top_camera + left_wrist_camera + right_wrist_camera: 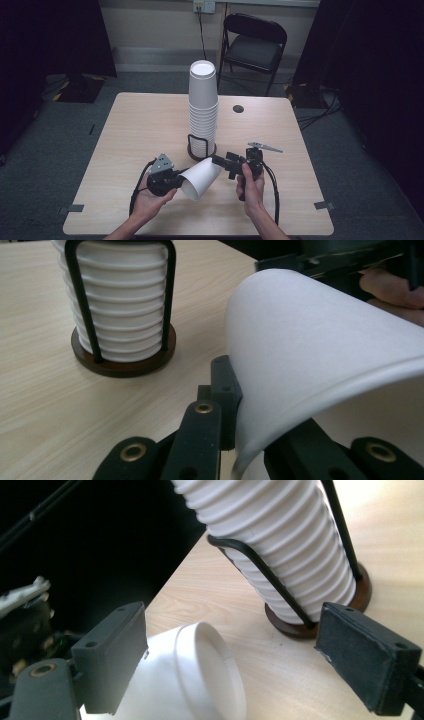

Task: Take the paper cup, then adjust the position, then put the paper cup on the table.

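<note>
Scene at a pale wooden counter (150, 125), seen from above and along each gripper. A single white paper cup (201, 178) lies on its side just above the counter's near half, its open mouth turned toward the person and its closed base turned toward the right gripper (220, 161). The left gripper (179, 181), held in the person's left hand (150, 197), has its fingers (227, 390) clamped on the cup's rim wall: in the left gripper view one finger lies against the outside of the paper and the other sits inside the mouth, with the wall pinched between them. The right gripper, held in the right hand (251, 186), points toward the cup's base. Its fingers (110, 655) stand apart on either side of that base; in the right gripper view the left finger appears to lie against the cup's side, though contact cannot be told for certain, while the other finger is well clear of it. Just behind the cup, near the counter's middle, stands a tall stack of white cups (203, 107), nested upside down in a holder with a round dark base (202, 150) and upright black wire loops (80, 305). A small dark round hole (238, 108) lies in the counter to the right of the stack. Beyond the counter stands a black folding chair (254, 47) against the wall.
</note>
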`<action>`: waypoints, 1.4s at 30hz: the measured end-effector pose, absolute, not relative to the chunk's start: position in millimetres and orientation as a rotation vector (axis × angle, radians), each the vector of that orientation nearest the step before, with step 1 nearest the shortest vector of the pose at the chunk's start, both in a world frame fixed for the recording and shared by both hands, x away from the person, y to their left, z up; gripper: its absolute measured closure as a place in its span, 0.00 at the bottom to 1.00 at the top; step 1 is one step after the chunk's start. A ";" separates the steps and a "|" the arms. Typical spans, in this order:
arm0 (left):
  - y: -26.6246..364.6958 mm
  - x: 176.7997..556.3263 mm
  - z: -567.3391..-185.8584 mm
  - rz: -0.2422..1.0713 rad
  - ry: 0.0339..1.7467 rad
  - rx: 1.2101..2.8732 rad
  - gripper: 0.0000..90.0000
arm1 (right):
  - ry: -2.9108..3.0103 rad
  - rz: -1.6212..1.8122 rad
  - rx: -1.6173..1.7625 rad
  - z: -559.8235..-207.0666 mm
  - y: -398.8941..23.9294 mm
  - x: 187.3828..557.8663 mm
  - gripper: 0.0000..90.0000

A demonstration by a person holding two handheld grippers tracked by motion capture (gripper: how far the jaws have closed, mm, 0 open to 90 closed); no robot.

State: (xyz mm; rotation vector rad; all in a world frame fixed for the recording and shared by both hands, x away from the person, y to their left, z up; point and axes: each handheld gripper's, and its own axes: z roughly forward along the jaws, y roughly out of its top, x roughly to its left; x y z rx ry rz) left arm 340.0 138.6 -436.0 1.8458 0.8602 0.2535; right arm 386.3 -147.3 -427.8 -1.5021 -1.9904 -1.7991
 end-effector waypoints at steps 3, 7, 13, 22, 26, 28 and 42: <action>141.7 342.0 -433.9 0.241 0.878 1.856 0.97 | -2.107 -1.832 -1.426 -426.3 -146.5 381.3 0.14; 145.0 343.1 -428.8 0.224 0.901 1.871 0.97 | -2.170 -1.811 -1.343 -425.5 -144.7 375.4 0.14; 148.6 345.3 -424.8 0.212 0.916 1.908 0.97 | -2.300 -1.865 -1.253 -422.4 -145.1 366.0 0.14; 151.2 352.1 -420.5 0.169 0.954 1.967 0.97 | -2.360 -1.939 -0.971 -428.6 -139.6 356.5 0.14; 153.7 353.1 -418.6 0.183 0.973 1.975 0.97 | -2.370 -1.937 -0.920 -433.6 -137.5 350.1 0.18; 153.5 354.5 -417.5 0.193 0.991 1.980 0.97 | -2.419 -1.880 -0.888 -436.1 -136.0 348.0 0.18; 151.9 362.2 -409.7 0.140 0.993 2.052 0.97 | -2.970 -1.763 -0.687 -438.8 -121.6 335.5 0.20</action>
